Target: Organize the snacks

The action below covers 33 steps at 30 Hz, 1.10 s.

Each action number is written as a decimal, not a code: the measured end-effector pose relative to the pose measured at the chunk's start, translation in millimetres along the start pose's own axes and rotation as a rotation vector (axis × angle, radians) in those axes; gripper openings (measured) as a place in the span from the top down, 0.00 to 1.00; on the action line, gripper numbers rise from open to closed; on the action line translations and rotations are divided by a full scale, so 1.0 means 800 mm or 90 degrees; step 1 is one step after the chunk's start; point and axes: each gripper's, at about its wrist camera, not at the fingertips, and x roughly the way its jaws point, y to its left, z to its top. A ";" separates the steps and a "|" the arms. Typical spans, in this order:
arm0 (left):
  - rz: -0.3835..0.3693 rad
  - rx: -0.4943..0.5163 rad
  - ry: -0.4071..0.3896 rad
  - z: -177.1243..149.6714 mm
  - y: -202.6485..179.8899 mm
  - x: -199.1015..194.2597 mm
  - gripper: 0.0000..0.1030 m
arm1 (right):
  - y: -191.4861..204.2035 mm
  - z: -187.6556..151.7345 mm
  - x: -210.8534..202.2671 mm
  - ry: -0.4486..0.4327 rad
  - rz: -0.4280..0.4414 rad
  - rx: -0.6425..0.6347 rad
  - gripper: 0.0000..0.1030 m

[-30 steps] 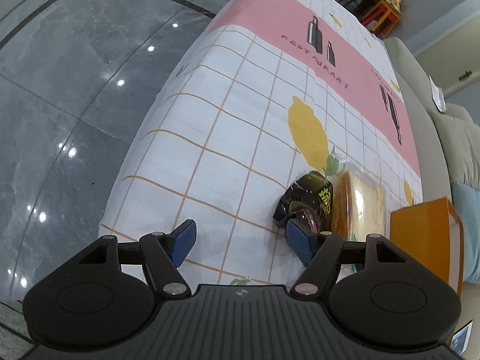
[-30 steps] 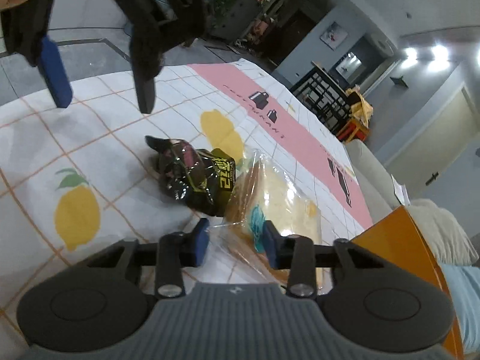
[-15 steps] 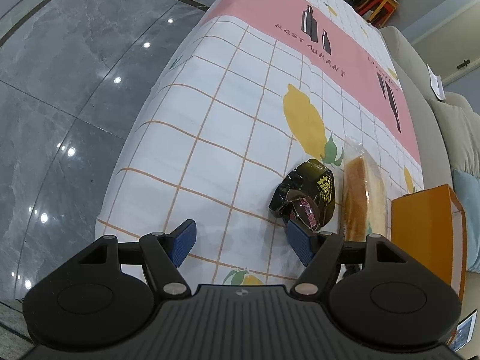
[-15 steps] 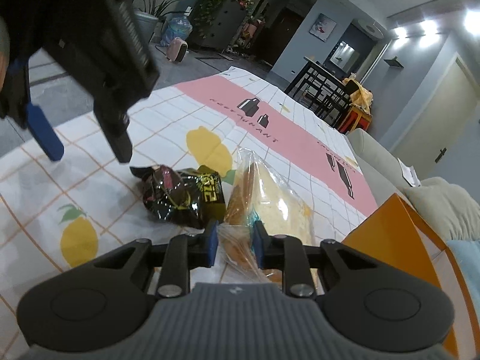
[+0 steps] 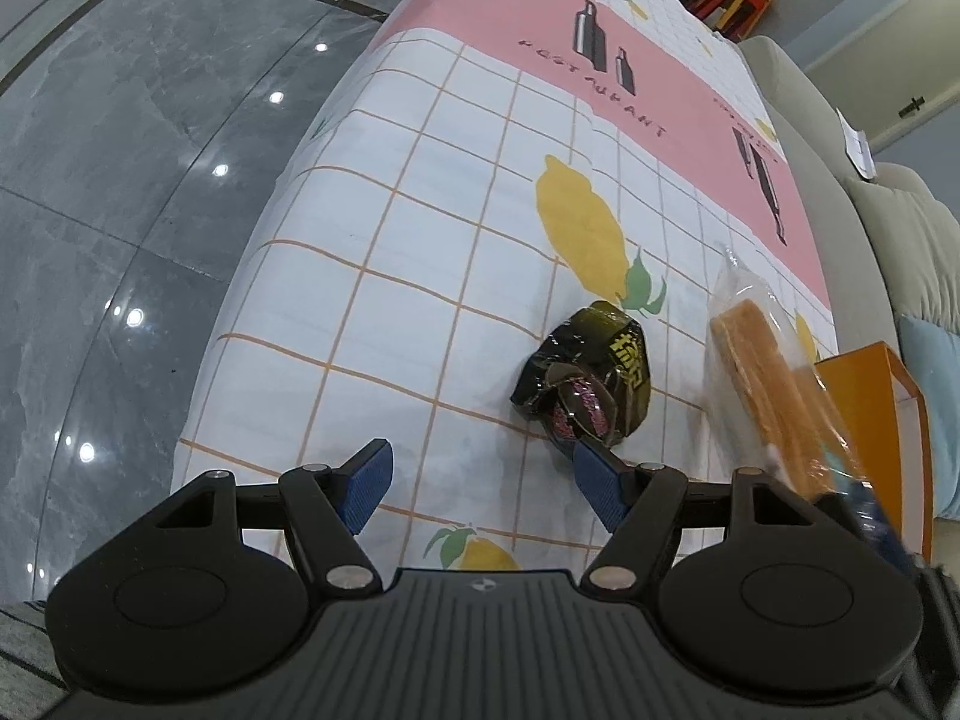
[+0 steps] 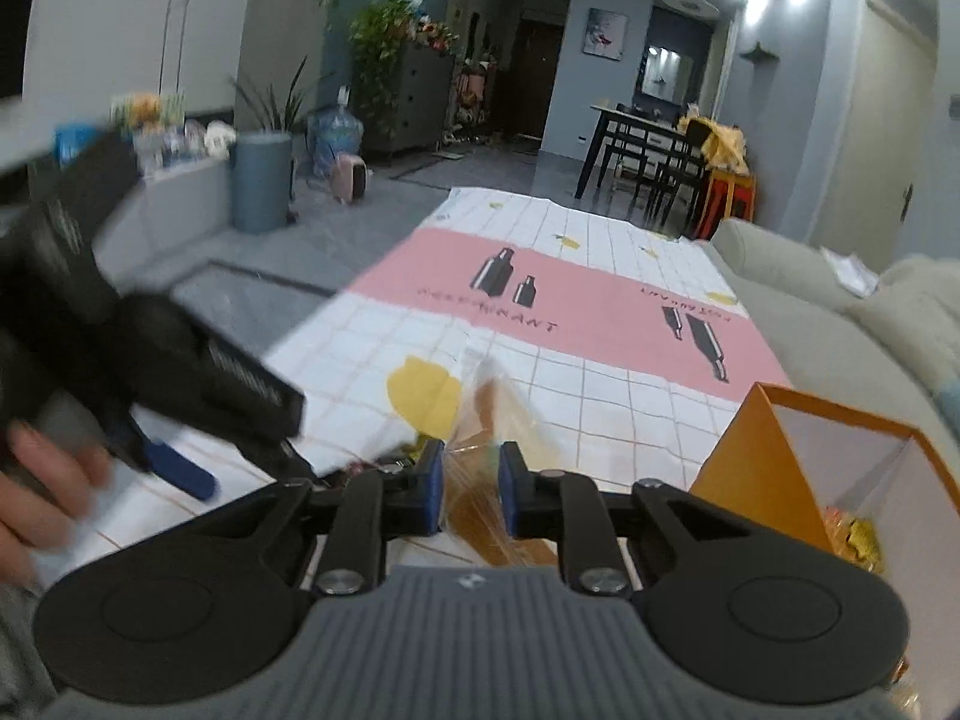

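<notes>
A clear bag of bread [image 5: 774, 378] hangs tilted above the table, next to the orange box [image 5: 906, 414]. My right gripper [image 6: 471, 495] is shut on the bag of bread [image 6: 504, 420] and holds it lifted. A black snack packet [image 5: 585, 384] lies on the tablecloth [image 5: 420, 276] just past my left gripper's right fingertip. My left gripper [image 5: 480, 489] is open and empty, hovering over the table's near end. The orange box [image 6: 840, 456] stands open at the right with yellow snacks inside.
The table's left edge drops to a grey tiled floor [image 5: 120, 180]. A grey sofa [image 5: 888, 228] runs along the right side. The left gripper's body [image 6: 150, 348] and the hand holding it fill the left of the right wrist view.
My right gripper closed on the bread bag and lifted it off the table, tilting up and toward the orange box. The left gripper stayed open and drew back slightly.
</notes>
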 end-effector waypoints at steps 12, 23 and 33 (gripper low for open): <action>-0.085 0.047 -0.008 -0.020 -0.034 -0.004 0.21 | -0.049 0.014 -0.051 0.004 0.072 0.165 0.85; -0.079 0.130 0.009 -0.049 -0.081 0.006 0.21 | -0.110 -0.011 -0.074 0.044 0.083 0.284 0.85; -0.047 0.176 0.009 -0.064 -0.110 0.017 0.22 | -0.136 -0.042 -0.059 0.101 0.069 0.251 0.86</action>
